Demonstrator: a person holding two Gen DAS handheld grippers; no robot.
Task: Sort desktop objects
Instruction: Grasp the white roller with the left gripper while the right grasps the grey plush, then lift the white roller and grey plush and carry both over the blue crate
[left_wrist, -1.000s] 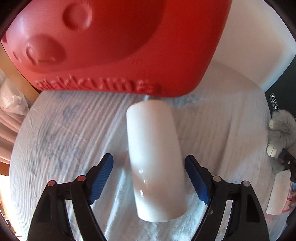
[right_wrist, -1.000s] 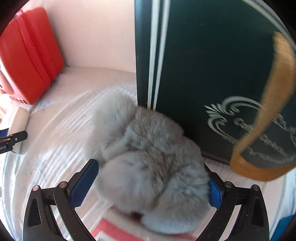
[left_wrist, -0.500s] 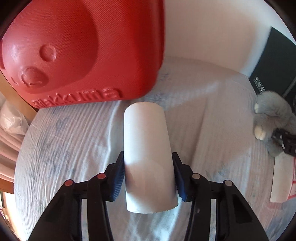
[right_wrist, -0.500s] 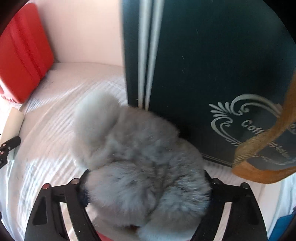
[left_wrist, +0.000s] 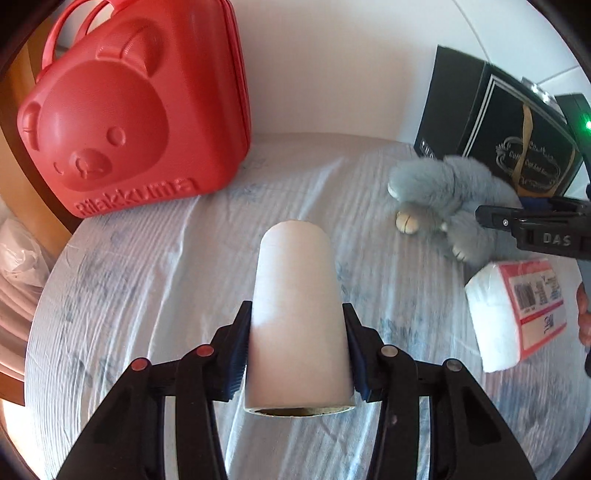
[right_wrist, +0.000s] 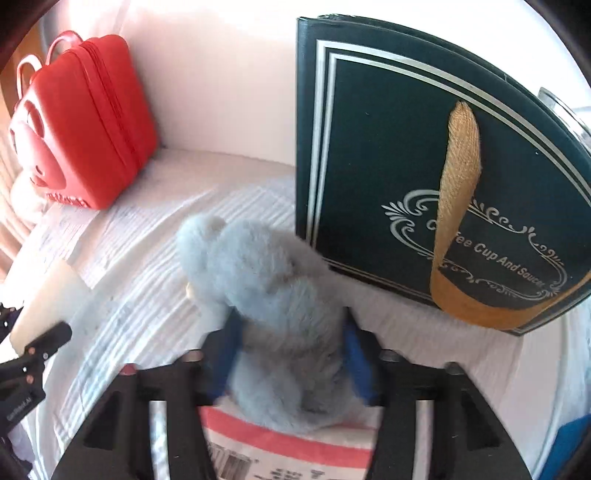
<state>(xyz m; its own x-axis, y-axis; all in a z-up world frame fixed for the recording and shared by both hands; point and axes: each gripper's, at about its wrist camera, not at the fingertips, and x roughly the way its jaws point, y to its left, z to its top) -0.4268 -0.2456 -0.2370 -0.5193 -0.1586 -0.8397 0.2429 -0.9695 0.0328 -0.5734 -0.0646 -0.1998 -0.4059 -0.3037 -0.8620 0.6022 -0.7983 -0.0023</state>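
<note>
- Two tongs, each loaded: left gripper clamped on white paper roll, long axis running straight ahead between its pads
- right gripper squeezing grey plush toy, which juts forward of its jaws, over red-and-white tissue pack
- dark green gift box close ahead-right of plush; red bear-face case ahead-left of roll

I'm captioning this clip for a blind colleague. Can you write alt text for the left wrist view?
The left gripper has its jaws shut on a white paper roll with a cardboard core, above a white cloth-covered table. Behind stand a red bear-faced plastic case on the left and a dark green gift box on the right, where the right gripper reaches a grey plush toy beside a tissue pack.
</note>
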